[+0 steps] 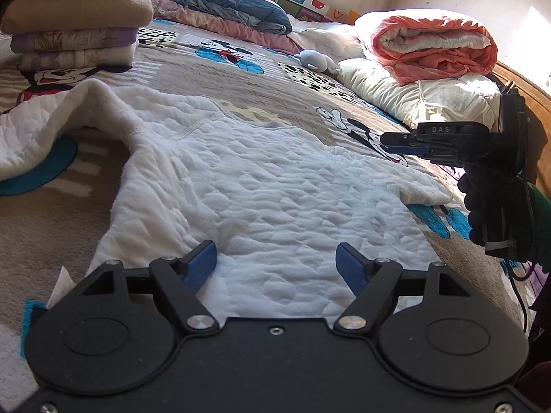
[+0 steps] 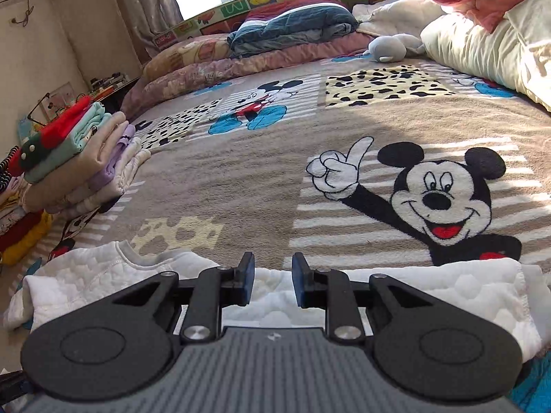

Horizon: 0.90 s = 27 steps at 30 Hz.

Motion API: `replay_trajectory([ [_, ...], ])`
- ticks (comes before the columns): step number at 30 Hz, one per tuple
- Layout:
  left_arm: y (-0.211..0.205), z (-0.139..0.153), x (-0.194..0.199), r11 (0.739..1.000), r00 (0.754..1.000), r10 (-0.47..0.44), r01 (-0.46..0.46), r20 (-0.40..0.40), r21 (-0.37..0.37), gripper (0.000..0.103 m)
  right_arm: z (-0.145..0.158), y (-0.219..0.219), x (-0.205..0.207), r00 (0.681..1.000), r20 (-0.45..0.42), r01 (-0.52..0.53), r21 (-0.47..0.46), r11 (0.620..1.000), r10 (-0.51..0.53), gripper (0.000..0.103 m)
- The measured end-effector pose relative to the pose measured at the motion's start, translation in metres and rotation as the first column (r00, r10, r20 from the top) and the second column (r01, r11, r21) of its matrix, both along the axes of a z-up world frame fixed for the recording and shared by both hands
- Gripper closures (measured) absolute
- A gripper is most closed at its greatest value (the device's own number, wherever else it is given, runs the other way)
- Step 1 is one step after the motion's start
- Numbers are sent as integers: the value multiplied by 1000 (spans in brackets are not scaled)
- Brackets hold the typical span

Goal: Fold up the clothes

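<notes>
A white quilted garment [image 1: 261, 186] lies spread on the cartoon-mouse blanket [image 1: 248, 79], one edge lifted into a fold at the left. My left gripper [image 1: 277, 261] hovers over its near edge, open, with nothing between the blue fingers. My right gripper [image 1: 399, 144], held in a dark-gloved hand [image 1: 489, 203], hangs over the garment's right corner. In the right wrist view the right gripper [image 2: 272, 280] stands open by a narrow gap just above the white garment [image 2: 447, 285], whose neckline shows at the left.
A stack of folded clothes [image 1: 75, 24] [image 2: 79, 158] stands at the bed's far left. Pillows [image 1: 413, 93], a rolled orange-and-white duvet [image 1: 430, 44], a grey plush toy [image 2: 389, 48] and a blue folded quilt [image 2: 292, 24] line the far side.
</notes>
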<state>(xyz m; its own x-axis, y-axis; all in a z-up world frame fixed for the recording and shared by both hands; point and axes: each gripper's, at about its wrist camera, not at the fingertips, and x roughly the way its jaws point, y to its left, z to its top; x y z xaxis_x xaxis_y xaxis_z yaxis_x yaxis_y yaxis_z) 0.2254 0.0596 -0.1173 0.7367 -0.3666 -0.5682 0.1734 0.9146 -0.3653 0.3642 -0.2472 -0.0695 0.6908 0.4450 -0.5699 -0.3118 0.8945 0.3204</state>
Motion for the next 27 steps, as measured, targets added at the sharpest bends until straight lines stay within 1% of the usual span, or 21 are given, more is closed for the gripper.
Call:
replay_trajectory([
  [1, 0, 0, 0, 1000, 1000, 0, 0, 1, 2, 27, 2, -3, -13, 1000, 21, -7, 0, 1000, 7, 77],
  [2, -1, 0, -1, 1000, 1000, 1, -1, 3, 5, 27, 1, -2, -24, 999, 33, -23, -23, 999, 24, 77],
  [4, -1, 1, -2, 1000, 1000, 1, -1, 5, 9, 27, -9, 10, -38, 998, 16, -63, -159, 985, 66, 78],
  [5, -2, 1, -2, 1000, 1000, 2, -2, 7, 12, 27, -16, 15, -39, 998, -9, -69, -221, 973, 69, 78],
  [7, -2, 1, -3, 1000, 1000, 2, -2, 10, 16, 27, -21, 15, -48, 999, -11, -51, -244, 968, 50, 77],
  [8, -2, 2, -3, 1000, 1000, 4, -5, 11, 8, 27, -21, 14, -53, 999, -9, -40, -243, 969, 39, 77],
  [9, -1, 2, -3, 1000, 1000, 7, -7, 12, 0, 27, -16, 12, -60, 1000, 7, -28, -215, 976, 30, 77],
  [12, 3, 6, -4, 999, 1000, 9, -8, 24, -47, 27, 3, 17, -100, 994, 93, -46, -192, 980, 65, 77],
  [15, 1, 8, -6, 998, 1000, -3, 5, 26, -65, 27, 9, 20, -141, 984, 143, -97, -97, 991, 111, 77],
  [16, -1, 7, -7, 998, 1000, -8, 9, 21, -55, 27, 7, 19, -152, 982, 145, -114, -45, 992, 119, 78],
  [17, -4, 6, -7, 999, 1000, -13, 14, 16, -45, 27, -1, 18, -158, 985, 126, -118, -21, 993, 119, 80],
  [19, -9, 3, -7, 1000, 1000, -20, 20, 7, -7, 27, -29, 18, -159, 996, 20, -91, -63, 994, 92, 81],
  [20, -12, 3, -9, 1000, 1000, -21, 21, 14, 13, 27, -40, 15, -162, 997, -5, -72, -59, 996, 72, 82],
  [21, -13, 3, -11, 1000, 1000, -19, 19, 20, 25, 27, -41, 9, -169, 999, 23, -49, -16, 999, 49, 86],
  [22, -14, 3, -14, 999, 1000, -17, 17, 24, 32, 27, -35, 10, -174, 998, 37, -45, -17, 999, 46, 88],
  [24, -16, 2, -18, 999, 1000, -15, 14, 24, 44, 27, -23, 14, -185, 997, 66, -37, -20, 999, 38, 82],
  [25, -17, 2, -20, 999, 1000, -13, 12, 24, 53, 27, -19, 17, -191, 996, 76, -39, -28, 999, 41, 82],
  [27, -24, 2, -24, 996, 1000, -12, 10, 20, 87, 27, -23, 22, -202, 998, 46, -51, -58, 997, 54, 82],
])
